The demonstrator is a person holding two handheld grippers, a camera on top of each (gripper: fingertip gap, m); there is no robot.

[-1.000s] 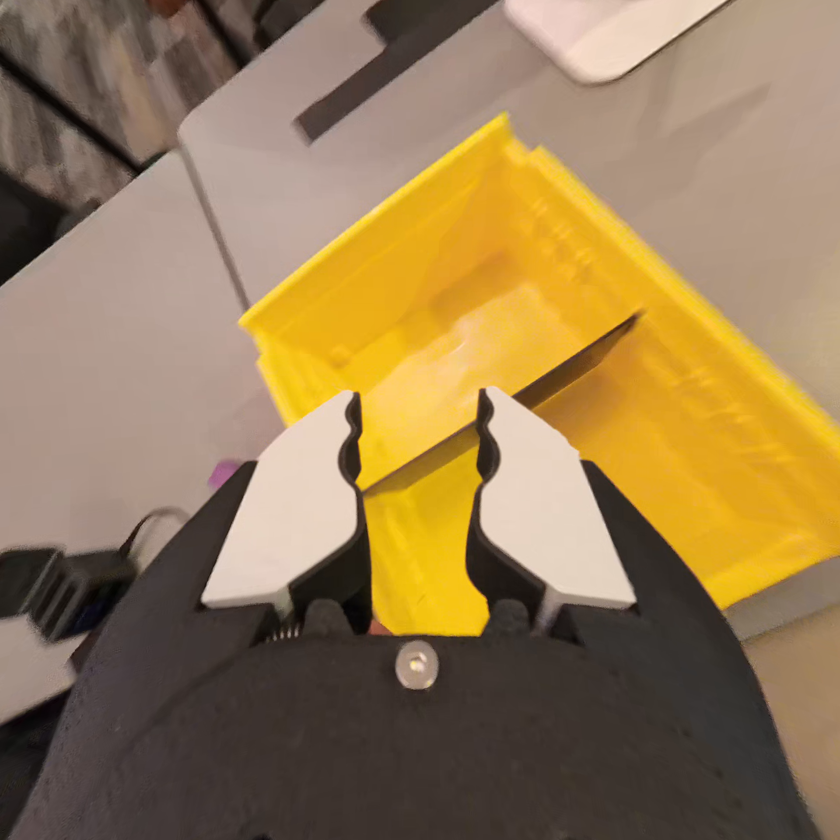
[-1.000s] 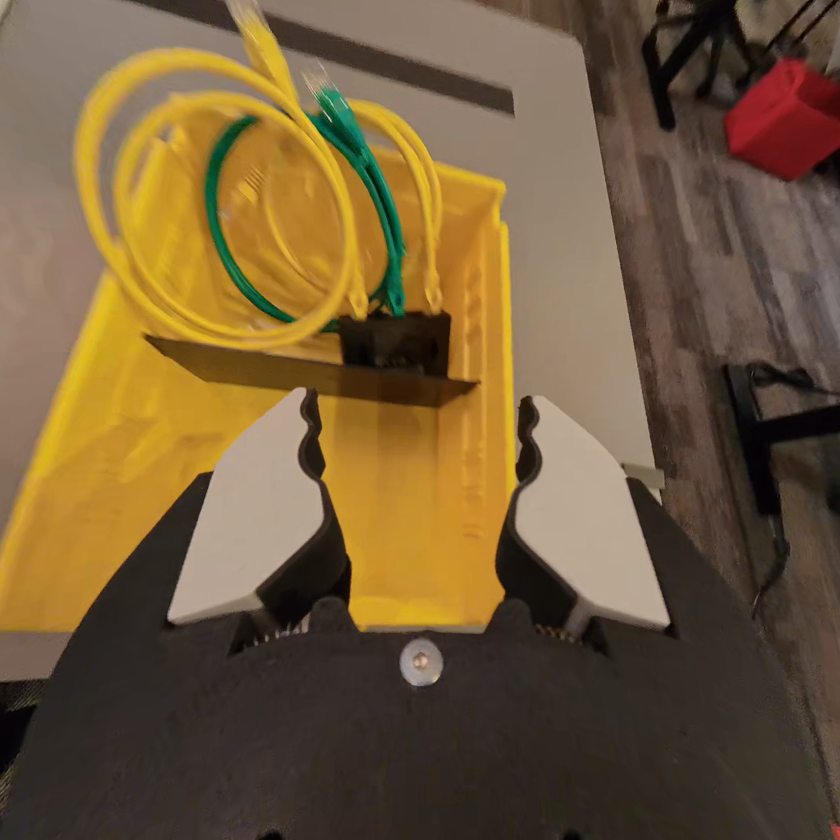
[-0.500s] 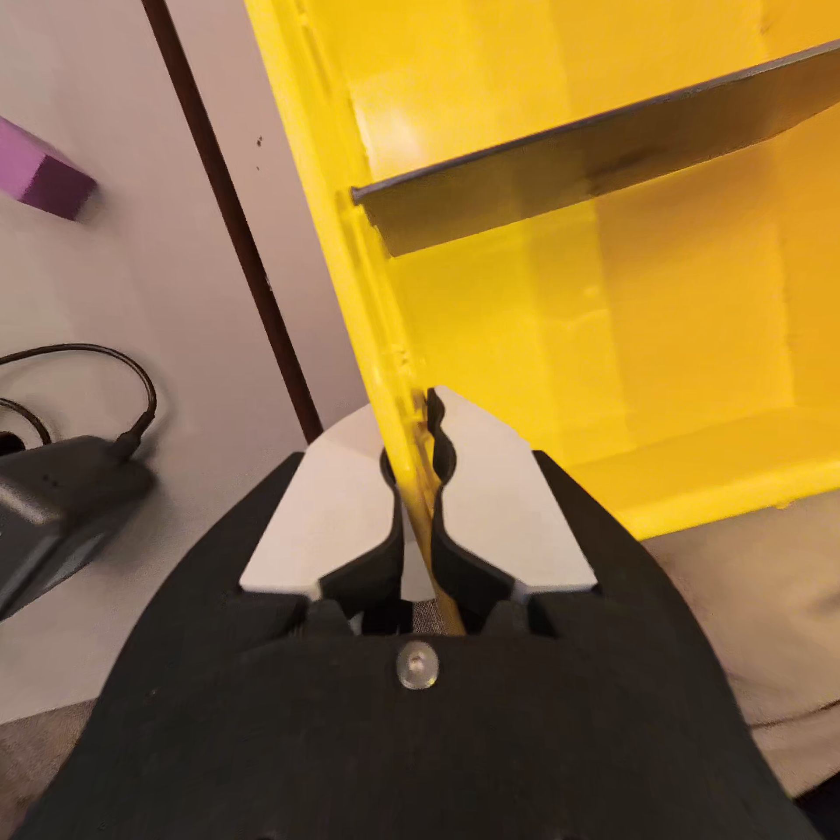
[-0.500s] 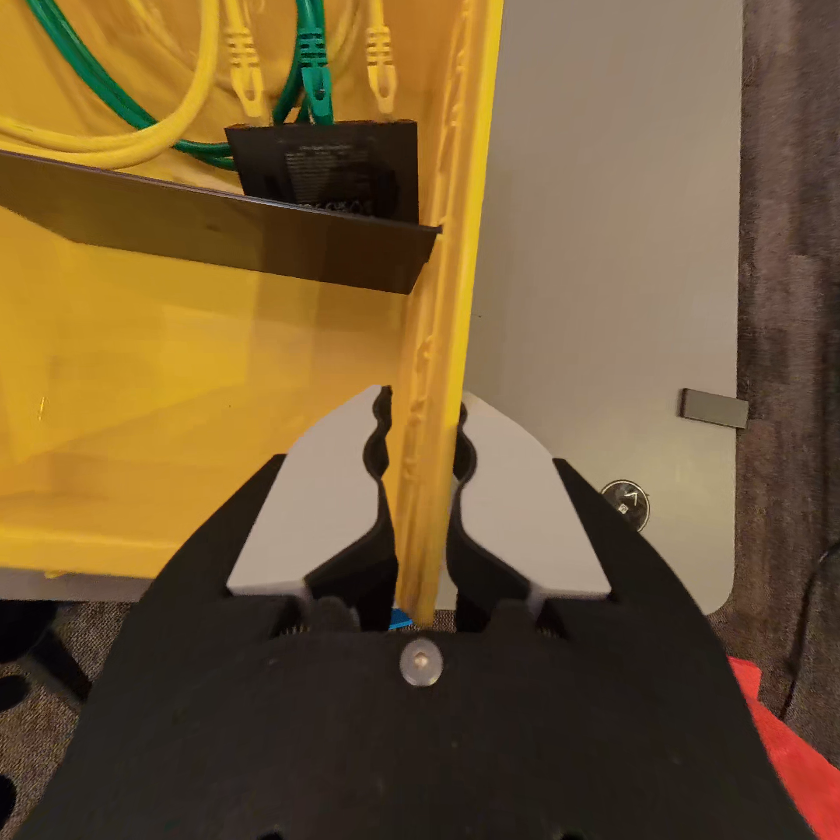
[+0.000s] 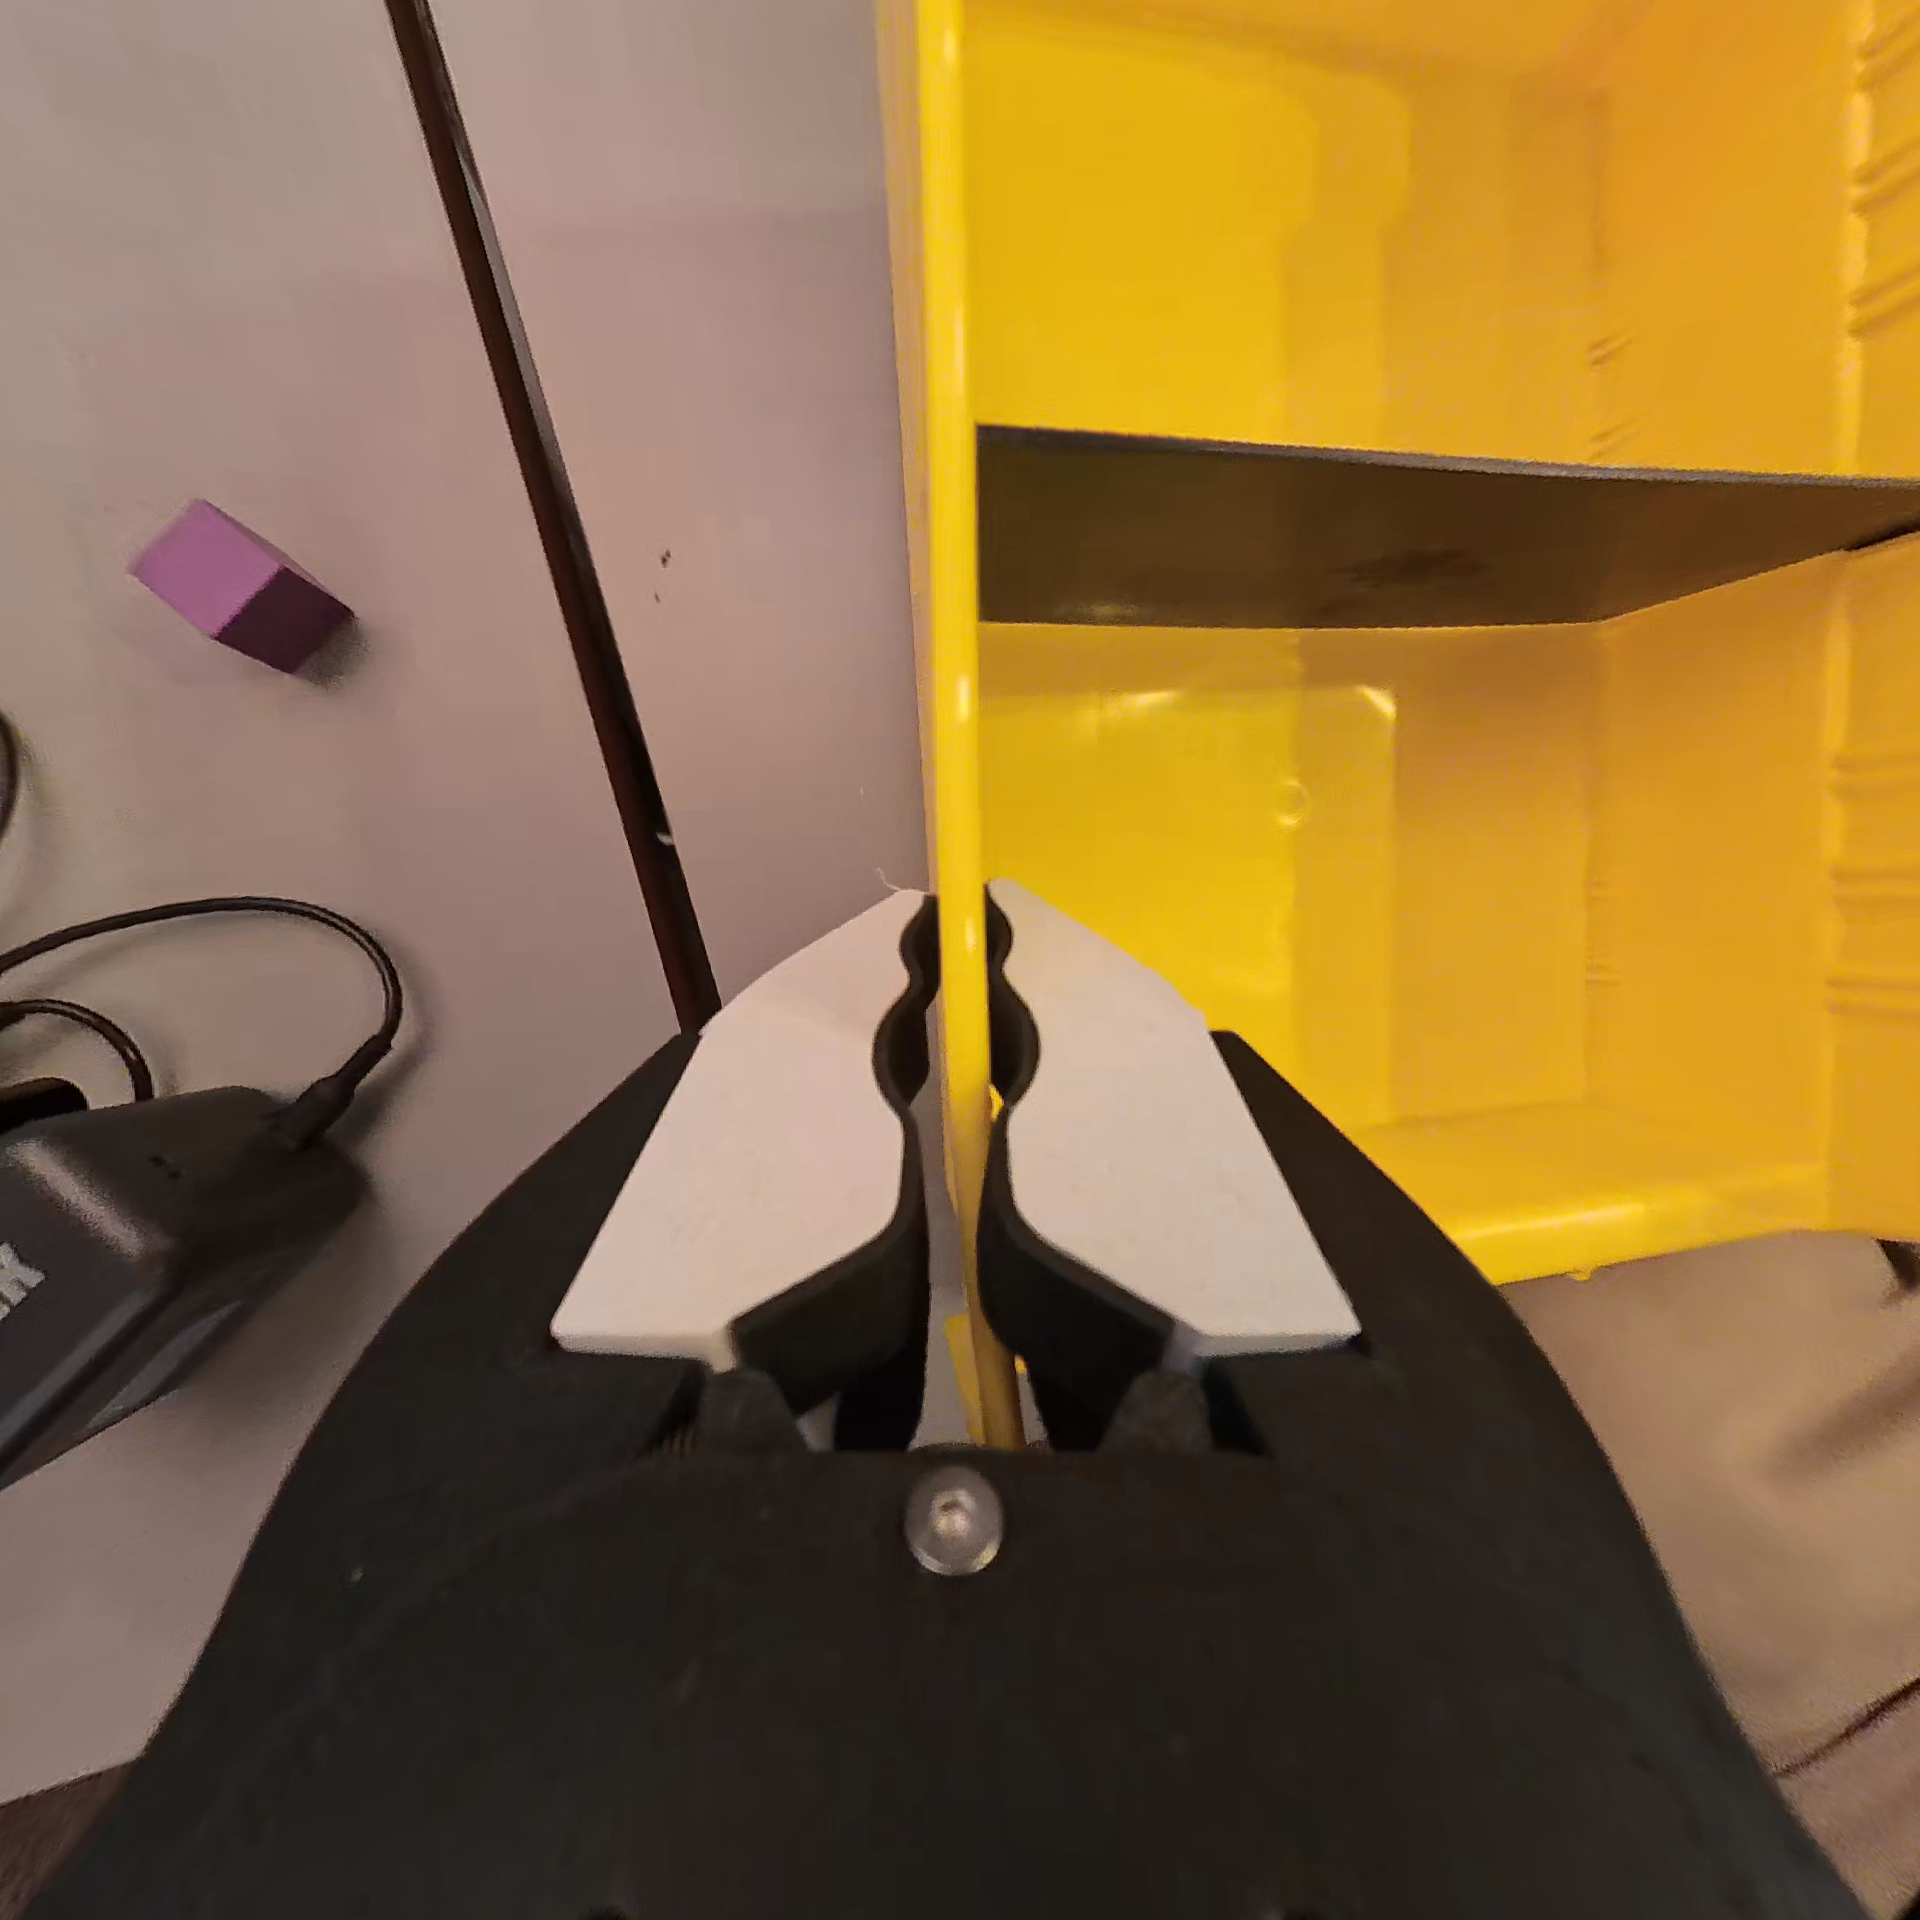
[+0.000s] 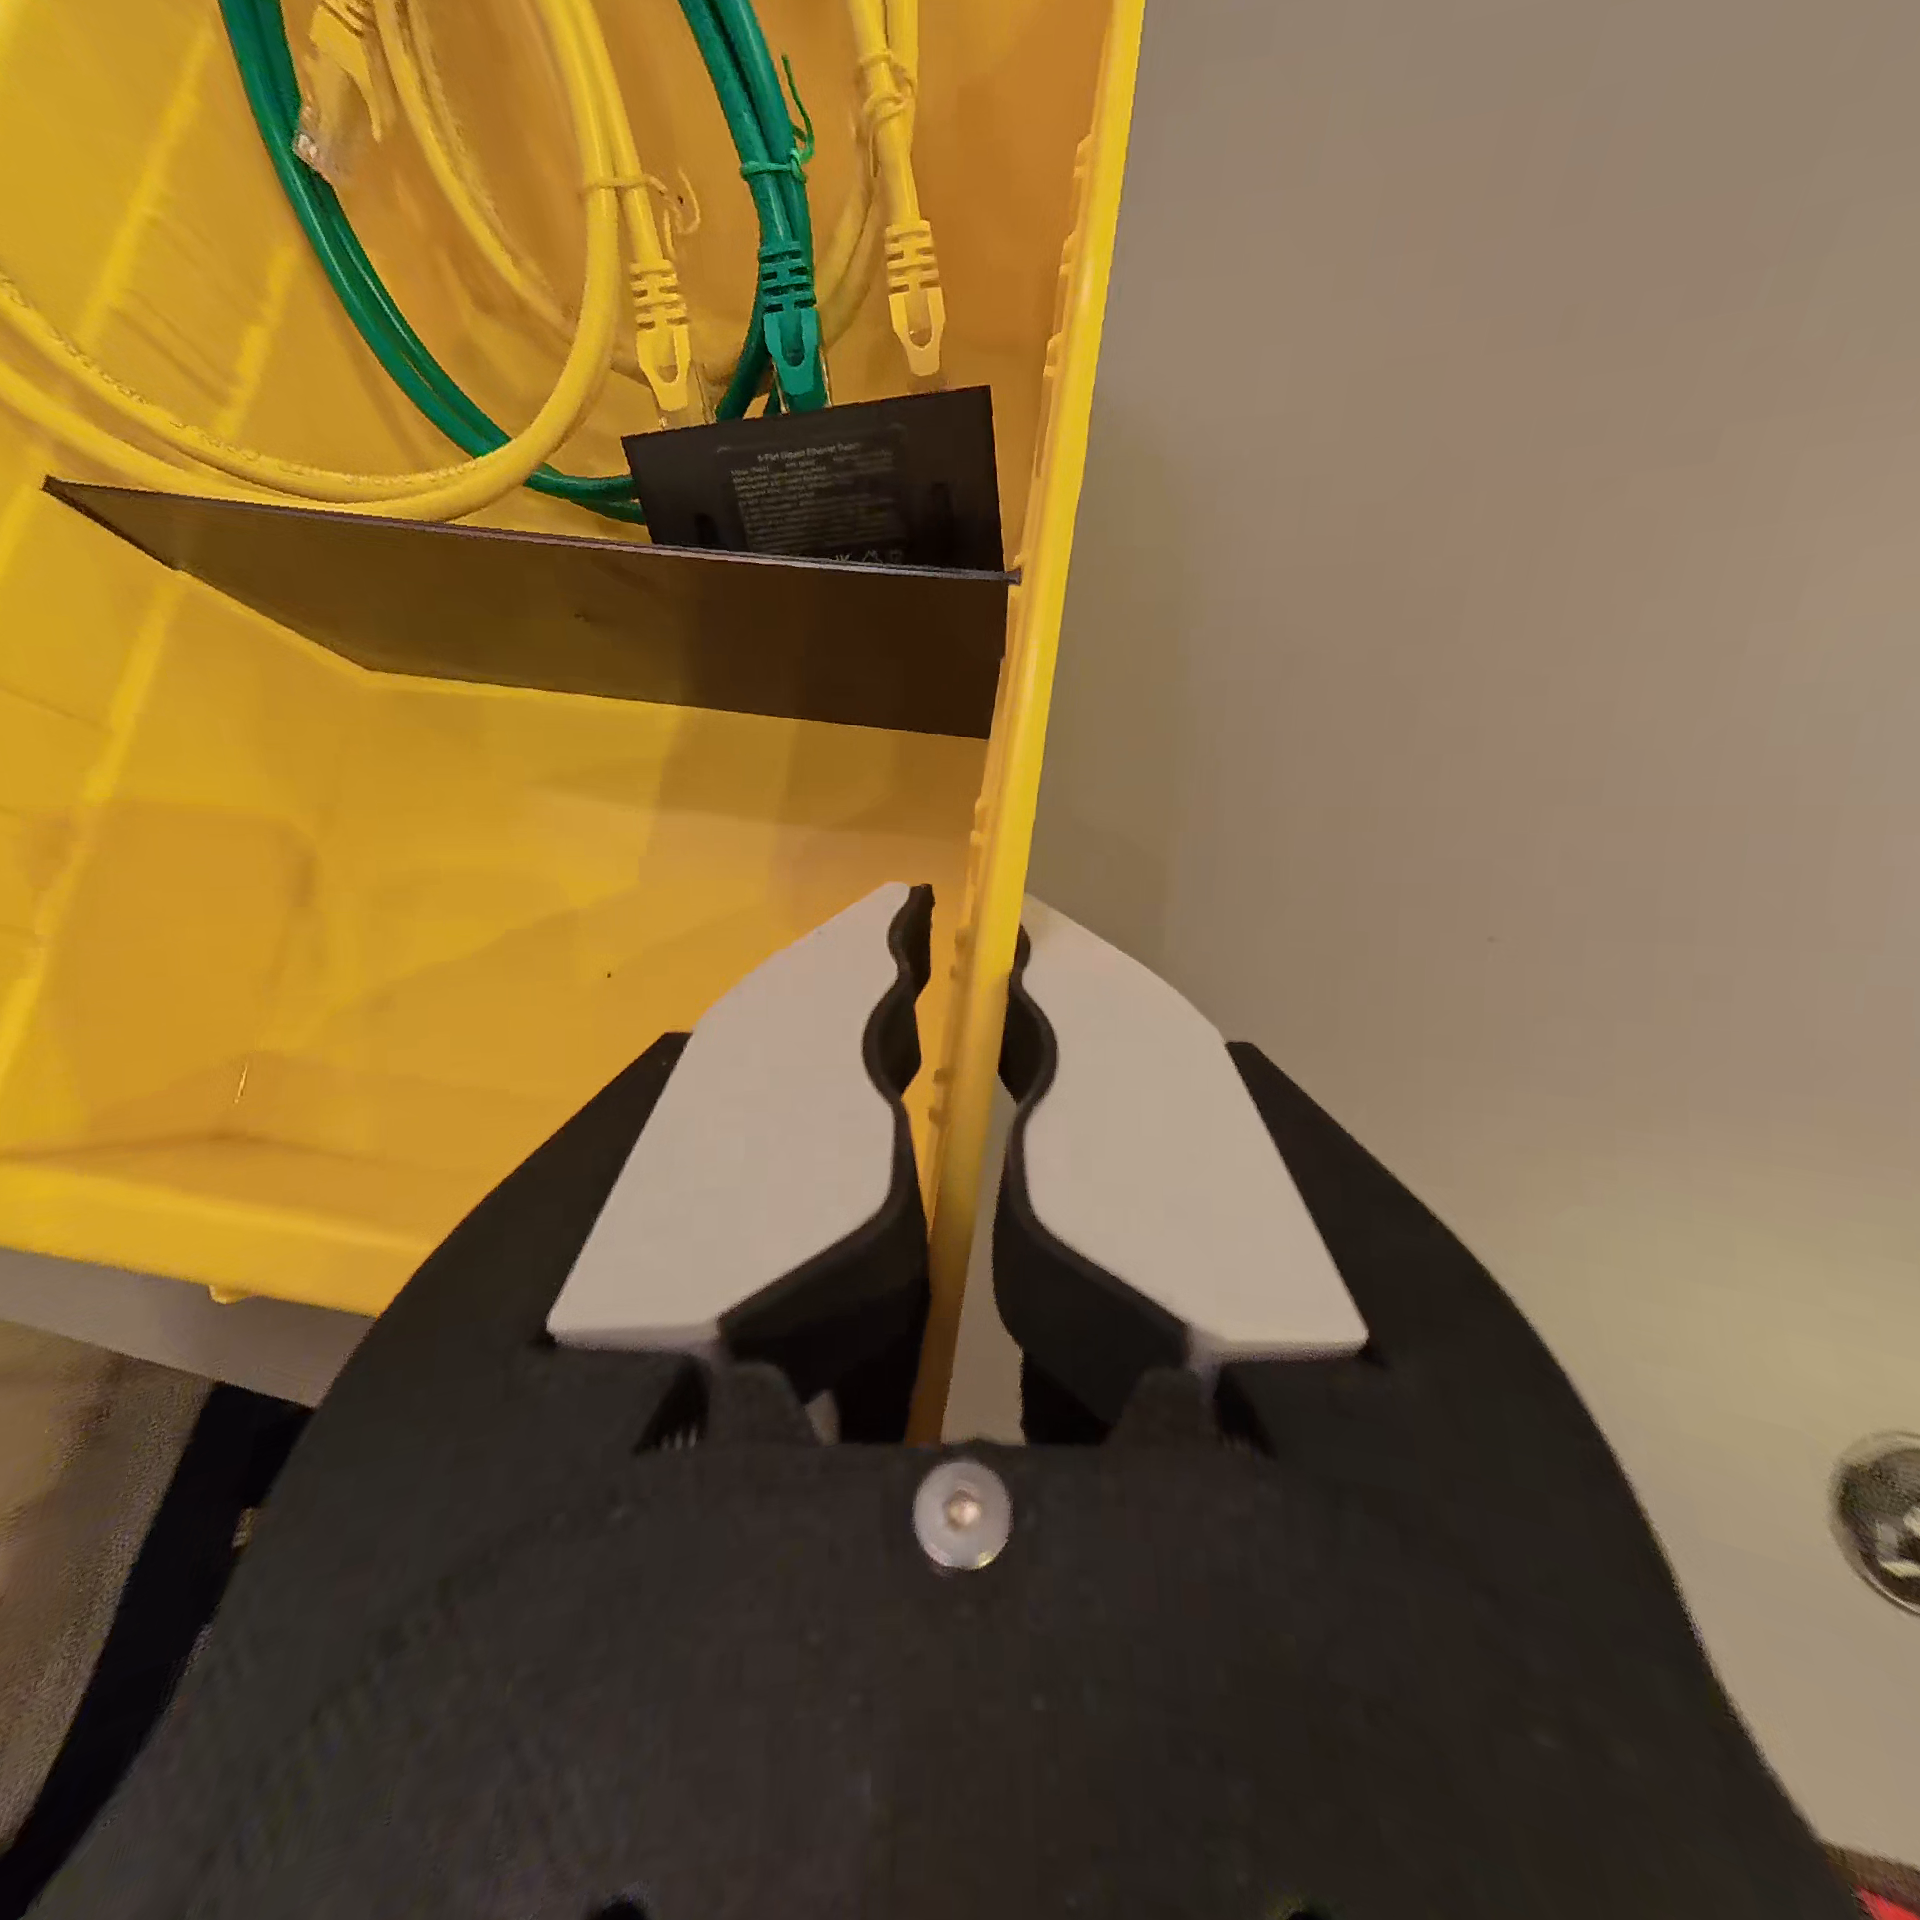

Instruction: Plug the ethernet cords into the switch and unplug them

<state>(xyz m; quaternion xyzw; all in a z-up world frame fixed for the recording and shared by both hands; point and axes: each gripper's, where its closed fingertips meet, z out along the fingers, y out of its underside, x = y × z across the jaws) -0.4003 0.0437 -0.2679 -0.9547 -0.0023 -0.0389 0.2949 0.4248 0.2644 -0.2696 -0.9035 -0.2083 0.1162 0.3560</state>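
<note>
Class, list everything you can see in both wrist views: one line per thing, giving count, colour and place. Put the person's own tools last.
bin: one, yellow, on the table, both side walls gripped.
divider: one, black, across the bin.
switch: one, black, behind the divider by the bin's right wall.
yellow cords: number unclear, looped in the bin, two plugs at the switch.
green cord: one, between those two plugs.
block: one, purple, on the table left of the bin.
adapter: one, black, corded, table's left edge.
table: grey.
left gripper: jaws shut on the left wall.
right gripper: jaws shut on the right wall.
</note>
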